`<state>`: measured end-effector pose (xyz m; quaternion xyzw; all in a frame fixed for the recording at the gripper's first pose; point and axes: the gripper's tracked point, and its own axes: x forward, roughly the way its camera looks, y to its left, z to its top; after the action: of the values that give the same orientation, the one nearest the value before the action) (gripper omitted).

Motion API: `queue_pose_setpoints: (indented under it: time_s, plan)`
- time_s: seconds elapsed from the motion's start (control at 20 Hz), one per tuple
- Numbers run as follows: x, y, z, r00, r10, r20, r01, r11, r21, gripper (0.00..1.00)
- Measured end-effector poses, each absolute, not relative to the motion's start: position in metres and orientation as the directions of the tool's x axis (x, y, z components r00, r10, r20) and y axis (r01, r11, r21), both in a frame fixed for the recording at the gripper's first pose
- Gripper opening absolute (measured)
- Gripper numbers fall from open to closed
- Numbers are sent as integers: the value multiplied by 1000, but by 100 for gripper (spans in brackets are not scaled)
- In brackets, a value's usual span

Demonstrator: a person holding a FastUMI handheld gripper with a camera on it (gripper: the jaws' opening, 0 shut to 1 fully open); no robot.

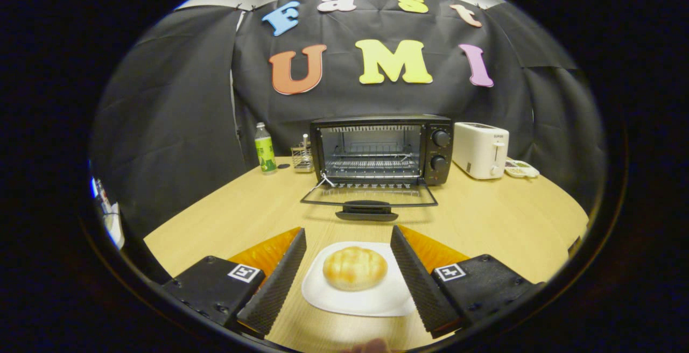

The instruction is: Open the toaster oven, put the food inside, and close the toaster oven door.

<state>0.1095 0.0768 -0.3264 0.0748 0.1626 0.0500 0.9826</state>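
Tongs (349, 234) spread around bun (354, 268).

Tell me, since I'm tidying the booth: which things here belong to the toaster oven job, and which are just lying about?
Job: toaster oven, door already down; bun on white plate, between the open gripper's fingers.
Lying about: green bottle, wire rack, white toaster, small dish.

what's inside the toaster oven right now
The toaster oven stands with its door dropped open. Inside, a bare wire rack; no food. The bun sits on its plate between the open gripper fingers.
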Motion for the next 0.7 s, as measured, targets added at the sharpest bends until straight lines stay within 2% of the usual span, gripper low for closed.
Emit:
queue_pose_setpoints:
  time_s: [0.15,0.3,0.7]
  plan:
    - [107,80,-338,946,92,-312,-53,990,132,100]
    - [113,73,-360,929,46,-368,-21,997,70,100]
    - [115,78,-396,871,57,-488,31,985,170,100]
